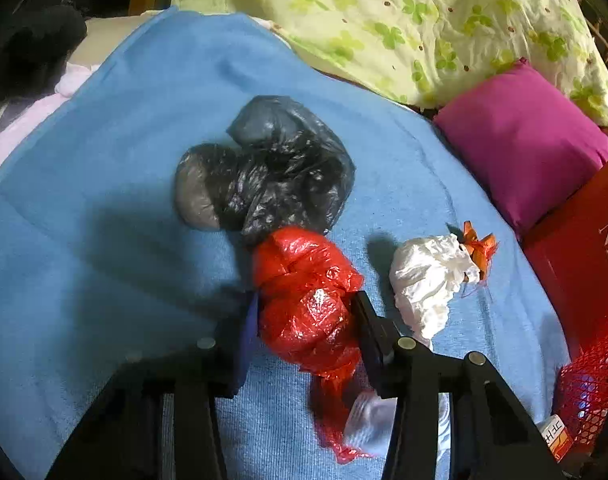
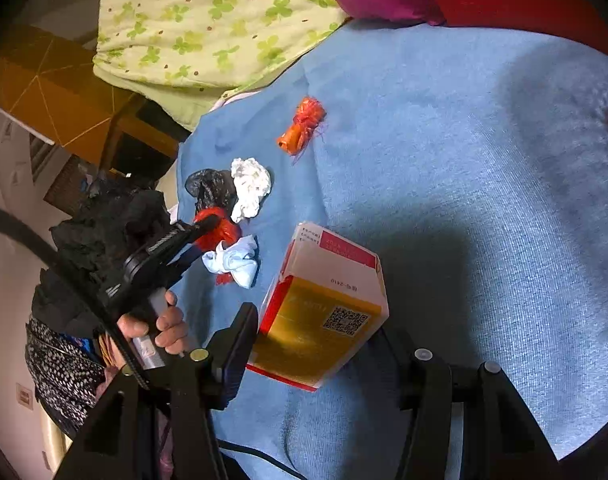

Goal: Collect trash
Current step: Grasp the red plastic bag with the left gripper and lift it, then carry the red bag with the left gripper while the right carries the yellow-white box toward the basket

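Clamped on trash, both sides.
Left hand-held gripper squeezing crinkly red bag mid-bundle: light, soft, slippery; right hand-held gripper gripping stiff carton.

The right gripper holds a red, white and gold carton clamped between its two fingers over the blue blanket. Beyond the left finger, the left gripper, carried in a hand, has its tips at a red plastic wad. A pale blue crumple lies just beside that wad, a white wad and black bag sit farther out, and an orange scrap is farthest ahead.
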Demonstrator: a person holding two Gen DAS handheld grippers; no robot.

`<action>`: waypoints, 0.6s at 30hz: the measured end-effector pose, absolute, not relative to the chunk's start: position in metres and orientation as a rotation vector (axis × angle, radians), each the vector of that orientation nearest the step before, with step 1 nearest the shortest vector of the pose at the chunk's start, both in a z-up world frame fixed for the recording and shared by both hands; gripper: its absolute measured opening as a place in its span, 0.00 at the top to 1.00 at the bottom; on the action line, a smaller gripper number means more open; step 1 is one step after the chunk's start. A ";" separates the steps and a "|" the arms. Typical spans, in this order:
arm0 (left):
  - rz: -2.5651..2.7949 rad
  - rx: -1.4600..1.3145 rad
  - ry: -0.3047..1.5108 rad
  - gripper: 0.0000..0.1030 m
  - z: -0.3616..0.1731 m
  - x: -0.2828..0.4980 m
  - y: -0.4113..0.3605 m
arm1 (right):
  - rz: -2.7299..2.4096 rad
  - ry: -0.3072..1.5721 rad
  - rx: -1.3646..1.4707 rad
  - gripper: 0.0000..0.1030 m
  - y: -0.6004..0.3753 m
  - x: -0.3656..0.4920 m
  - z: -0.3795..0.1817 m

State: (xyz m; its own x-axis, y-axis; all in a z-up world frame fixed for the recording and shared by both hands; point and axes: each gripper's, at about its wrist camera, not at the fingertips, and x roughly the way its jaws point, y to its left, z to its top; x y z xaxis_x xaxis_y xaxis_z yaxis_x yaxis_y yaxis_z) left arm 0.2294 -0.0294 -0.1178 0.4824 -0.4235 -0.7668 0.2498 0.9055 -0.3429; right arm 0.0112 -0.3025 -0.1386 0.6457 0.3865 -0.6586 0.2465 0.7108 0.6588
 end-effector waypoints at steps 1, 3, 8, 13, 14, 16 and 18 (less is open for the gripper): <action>-0.423 -0.210 0.986 0.56 -0.115 0.228 -0.027 | 0.092 0.889 0.800 0.44 -0.302 0.011 -0.138; -0.436 -0.221 0.969 0.59 -0.108 0.223 -0.023 | 0.104 0.886 0.795 0.44 -0.301 0.011 -0.135; -0.466 -0.176 0.828 0.59 -0.071 0.188 -0.019 | 0.136 0.851 0.749 0.44 -0.295 0.005 -0.119; -0.474 -0.139 0.649 0.59 -0.028 0.146 -0.009 | 0.138 0.792 0.693 0.44 -0.292 -0.008 -0.096; -0.481 -0.132 0.614 0.59 -0.019 0.137 -0.010 | 0.138 0.777 0.684 0.44 -0.293 -0.012 -0.090; -0.484 -0.119 0.576 0.59 -0.007 0.122 -0.011 | 0.137 0.753 0.669 0.44 -0.295 -0.020 -0.081; -0.471 -0.103 0.555 0.59 0.000 0.103 -0.012 | 0.130 0.730 0.648 0.44 -0.297 -0.027 -0.070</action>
